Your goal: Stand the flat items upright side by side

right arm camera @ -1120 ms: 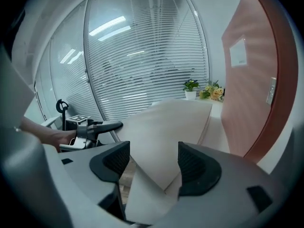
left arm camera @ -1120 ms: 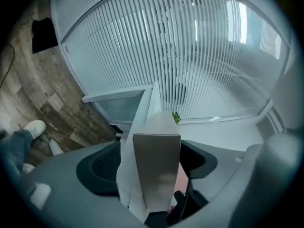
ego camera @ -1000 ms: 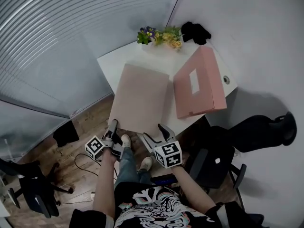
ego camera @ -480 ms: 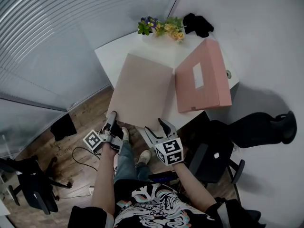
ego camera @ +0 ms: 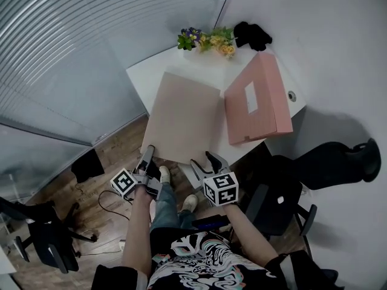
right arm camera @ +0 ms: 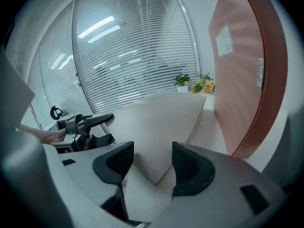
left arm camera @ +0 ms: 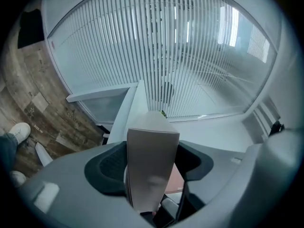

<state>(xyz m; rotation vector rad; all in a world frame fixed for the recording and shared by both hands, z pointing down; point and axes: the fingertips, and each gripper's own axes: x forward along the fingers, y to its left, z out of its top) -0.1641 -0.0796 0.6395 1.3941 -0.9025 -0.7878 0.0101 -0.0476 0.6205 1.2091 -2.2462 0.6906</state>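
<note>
1. At the middle of the head view, a beige flat box [ego camera: 184,116] on the white table [ego camera: 142,77], long side running from 12 to 6 o'clock, near edge out past the table's near edge and between the two tools.
2. Clamped on that box's 7 o'clock corner with the left gripper [ego camera: 149,157]. Just been closing, and now pressed with both dark pads [left arm camera: 109,167] against the box's thick edge, which fills the whole gap in the left gripper view.
3. At the box's 5 o'clock corner, the right gripper [ego camera: 204,160], pointing down toward the table. Jaws apart and just been narrowing. Pointed corner of the beige flat box between the pads [right arm camera: 116,163], with a gap showing on each side and no press seen.
4. At 3 o'clock of the beige flat box and just beside it, a pink flat box [ego camera: 257,98] with a white label on its face. Seen rising steeply along the 3 o'clock side of the right gripper view; lying or leaning, cannot tell from above.
5. At 12 o'clock, on the table's far edge, a small bunch of flowers [ego camera: 205,41]; at 1 o'clock, just beside them, a black lump [ego camera: 251,36], too small to make out.
6. At 10 o'clock beyond the table, slatted blinds [ego camera: 72,47]; at 8 o'clock, wood floor [ego camera: 115,153]; at 6 o'clock, below the grippers, white shoes [ego camera: 162,175].
</note>
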